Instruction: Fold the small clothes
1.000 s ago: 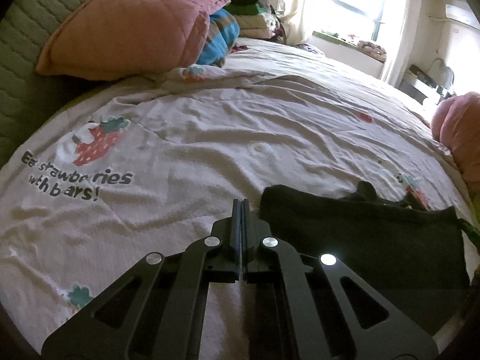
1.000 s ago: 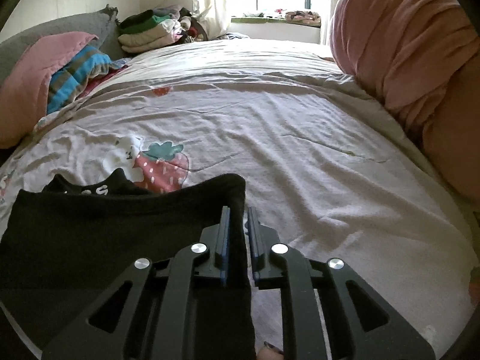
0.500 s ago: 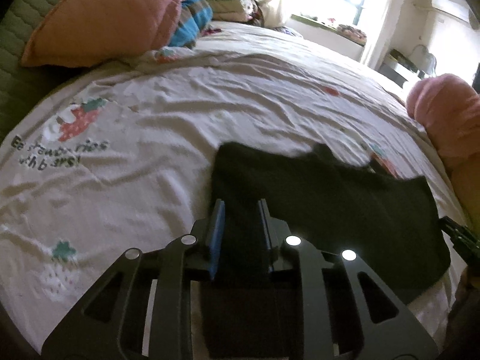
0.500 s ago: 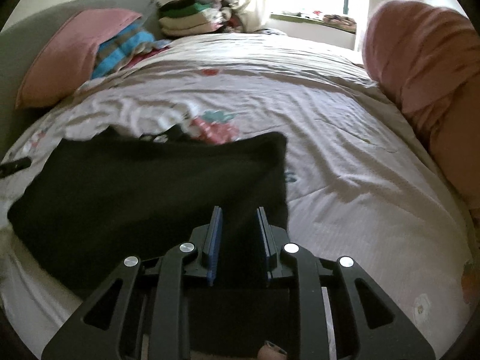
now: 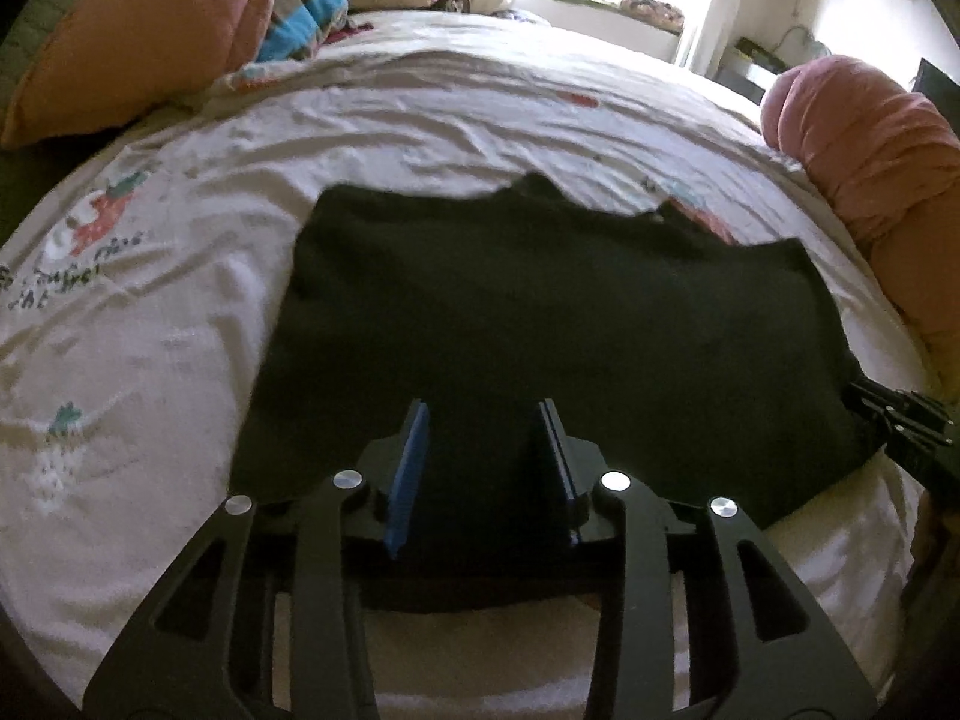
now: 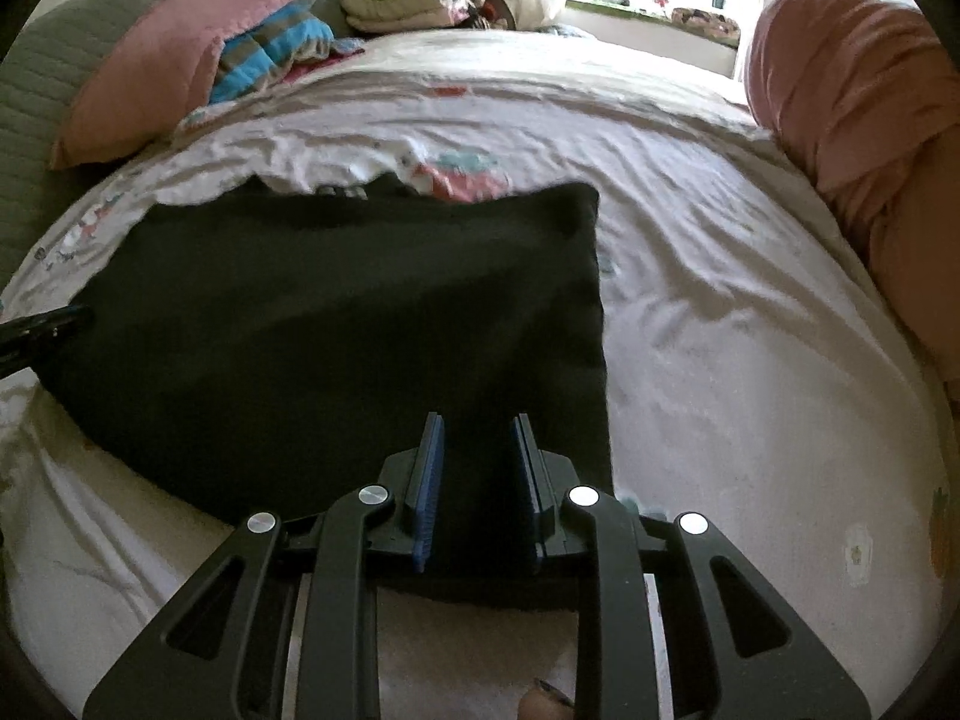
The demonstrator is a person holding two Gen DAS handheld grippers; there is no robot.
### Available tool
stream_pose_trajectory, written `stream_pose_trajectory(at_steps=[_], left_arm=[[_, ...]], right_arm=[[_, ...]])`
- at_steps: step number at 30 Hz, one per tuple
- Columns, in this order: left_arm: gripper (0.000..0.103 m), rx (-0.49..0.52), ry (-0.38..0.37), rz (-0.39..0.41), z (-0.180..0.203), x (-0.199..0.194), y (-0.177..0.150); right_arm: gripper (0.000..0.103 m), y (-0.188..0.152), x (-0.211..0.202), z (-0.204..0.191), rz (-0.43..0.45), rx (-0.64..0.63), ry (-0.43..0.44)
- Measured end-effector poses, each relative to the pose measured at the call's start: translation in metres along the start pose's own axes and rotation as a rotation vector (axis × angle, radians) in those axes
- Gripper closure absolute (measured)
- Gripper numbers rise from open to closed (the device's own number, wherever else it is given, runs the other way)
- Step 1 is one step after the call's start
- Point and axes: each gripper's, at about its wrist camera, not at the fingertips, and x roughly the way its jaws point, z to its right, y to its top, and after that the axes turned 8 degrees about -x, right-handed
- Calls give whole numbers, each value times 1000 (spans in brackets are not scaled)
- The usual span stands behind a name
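A dark, near-black garment [image 5: 540, 312] lies spread flat on the white strawberry-print bed sheet [image 5: 150, 324]. My left gripper [image 5: 485, 411] hovers over its near edge towards the left. Its jaws are opening, the blue pads stand apart, and the cloth lies under the gap without being pinched. My right gripper [image 6: 478, 423] sits over the near right part of the garment [image 6: 336, 312], pads apart and not pressing on the cloth. Each gripper shows at the edge of the other's view: the right gripper [image 5: 906, 426] and the left gripper [image 6: 42, 327].
A pink pillow [image 5: 138, 30] and a striped blue cloth [image 5: 303, 18] lie at the far left by the grey headboard [image 6: 30, 102]. Folded clothes [image 6: 402, 0] are stacked at the back. A rolled pink blanket [image 5: 870, 162] lines the right side.
Both grippers have drawn back from the garment's far corners to its near edge, and both have gone from shut to jaws apart. The garment now lies flat.
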Motion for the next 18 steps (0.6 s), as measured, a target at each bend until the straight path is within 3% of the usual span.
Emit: stream_pose_trajectory(at_steps=[18], left_arm=[[71,-60,-18,-14,-11,-7,-14]], right_arm=[[80,-30,-9,12,-32,65,1]])
